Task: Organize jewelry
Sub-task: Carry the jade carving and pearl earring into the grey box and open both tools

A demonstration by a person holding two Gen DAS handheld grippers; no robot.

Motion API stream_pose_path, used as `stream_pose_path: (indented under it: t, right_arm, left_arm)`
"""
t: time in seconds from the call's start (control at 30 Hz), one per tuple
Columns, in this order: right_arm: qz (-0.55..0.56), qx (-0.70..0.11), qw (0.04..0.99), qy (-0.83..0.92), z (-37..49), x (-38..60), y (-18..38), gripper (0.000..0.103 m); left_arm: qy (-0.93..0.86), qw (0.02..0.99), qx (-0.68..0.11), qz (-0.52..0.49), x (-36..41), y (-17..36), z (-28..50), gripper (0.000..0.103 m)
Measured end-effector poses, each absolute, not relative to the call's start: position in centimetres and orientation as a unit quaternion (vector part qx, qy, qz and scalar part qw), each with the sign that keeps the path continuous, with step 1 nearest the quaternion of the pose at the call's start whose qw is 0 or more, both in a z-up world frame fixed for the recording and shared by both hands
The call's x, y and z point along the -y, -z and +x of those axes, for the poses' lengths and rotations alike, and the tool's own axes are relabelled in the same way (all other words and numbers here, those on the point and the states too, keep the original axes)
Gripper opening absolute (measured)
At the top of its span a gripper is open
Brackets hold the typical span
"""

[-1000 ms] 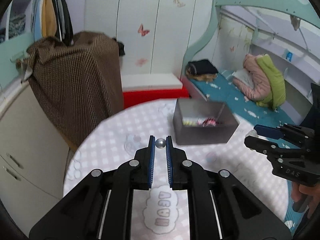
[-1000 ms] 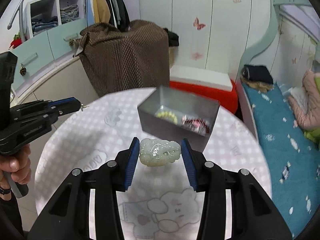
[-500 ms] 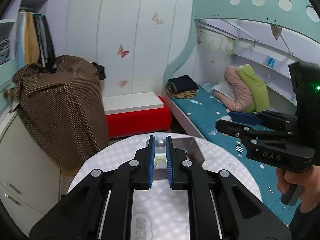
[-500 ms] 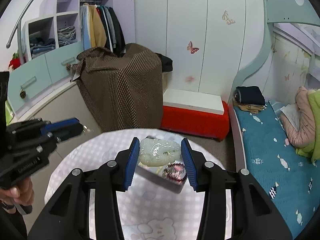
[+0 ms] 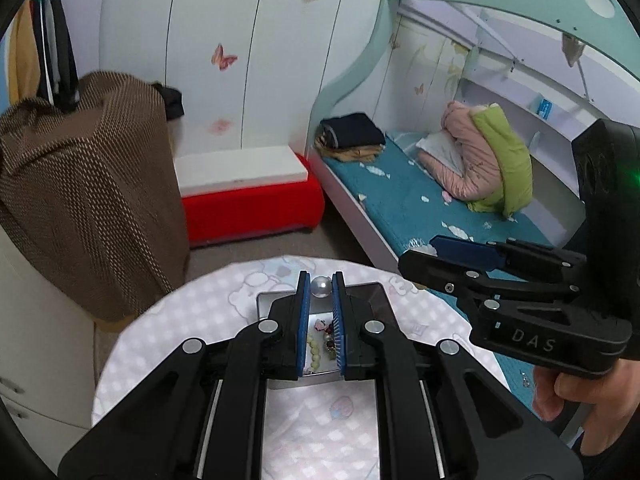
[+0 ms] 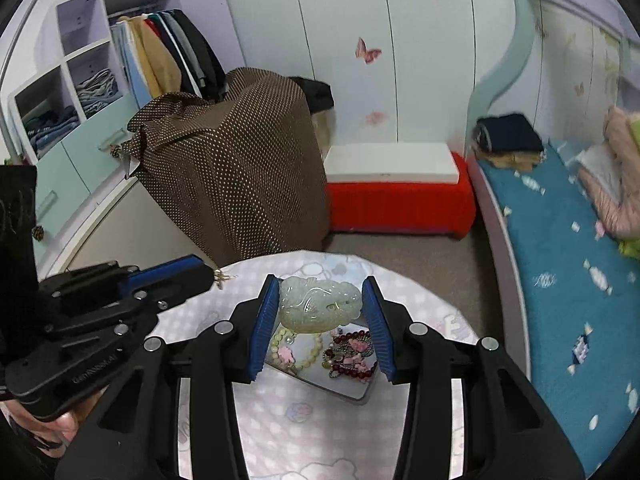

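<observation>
My left gripper (image 5: 321, 286) is shut on a small silvery pearl bead (image 5: 321, 285) at its fingertips, hovering over the grey metal box (image 5: 264, 304). Through its fingers I see pale green beads (image 5: 313, 350) and dark red pieces inside the box. My right gripper (image 6: 320, 300) is shut on a carved pale green jade pendant (image 6: 318, 304), held above the same box (image 6: 356, 390), which holds a pale bead bracelet (image 6: 310, 354) and a dark red bead bracelet (image 6: 352, 354). Each gripper appears from the side in the other's view: the right gripper (image 5: 436, 254), the left gripper (image 6: 200, 270).
The box sits on a round table (image 6: 280, 412) with a pink-and-white checked cloth. Beyond its far edge are a brown dotted cover (image 6: 240, 160), a red bench with a white top (image 6: 396, 188) and a bed with a teal blanket (image 6: 560, 260). A person's hand (image 5: 580, 392) grips the right tool.
Both grippers moved forward and up over the table with their pieces still gripped. The box went from ahead of the fingertips to beneath and between the fingers in both views.
</observation>
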State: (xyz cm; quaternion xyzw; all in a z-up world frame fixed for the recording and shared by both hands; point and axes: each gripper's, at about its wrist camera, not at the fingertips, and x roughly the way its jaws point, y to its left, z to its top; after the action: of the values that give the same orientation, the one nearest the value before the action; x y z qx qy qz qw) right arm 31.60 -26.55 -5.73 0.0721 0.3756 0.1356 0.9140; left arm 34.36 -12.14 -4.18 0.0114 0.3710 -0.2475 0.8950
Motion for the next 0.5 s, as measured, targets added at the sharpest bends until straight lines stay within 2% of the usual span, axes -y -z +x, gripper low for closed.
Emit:
stream_pose_path:
  t: [0.37, 0.4, 0.43, 0.47, 0.5]
  right_arm:
    - [0.112, -0.409, 0.895, -0.140, 33.4, 27.2, 7.9, 0.041]
    - [0.116, -0.409, 0.894, -0.138, 33.5, 27.2, 7.9, 0.044]
    - [0.123, -0.410, 0.894, -0.135, 33.5, 27.3, 8.0, 0.050]
    - [0.125, -0.408, 0.894, -0.134, 33.5, 27.5, 7.9, 0.061]
    - [0.128, -0.405, 0.896, -0.132, 33.4, 27.6, 7.8, 0.062]
  left_arm:
    - [0.230, 0.886, -0.403, 0.003, 12.1, 7.2, 36.8, 0.012]
    - [0.228, 0.885, -0.406, 0.003, 12.0, 7.4, 36.8, 0.020]
    - [0.226, 0.885, -0.407, 0.003, 11.8, 7.4, 36.8, 0.036]
    - [0.223, 0.887, -0.405, 0.003, 11.7, 7.5, 36.7, 0.045]
    - [0.212, 0.892, -0.399, 0.005, 11.4, 7.4, 36.5, 0.054]
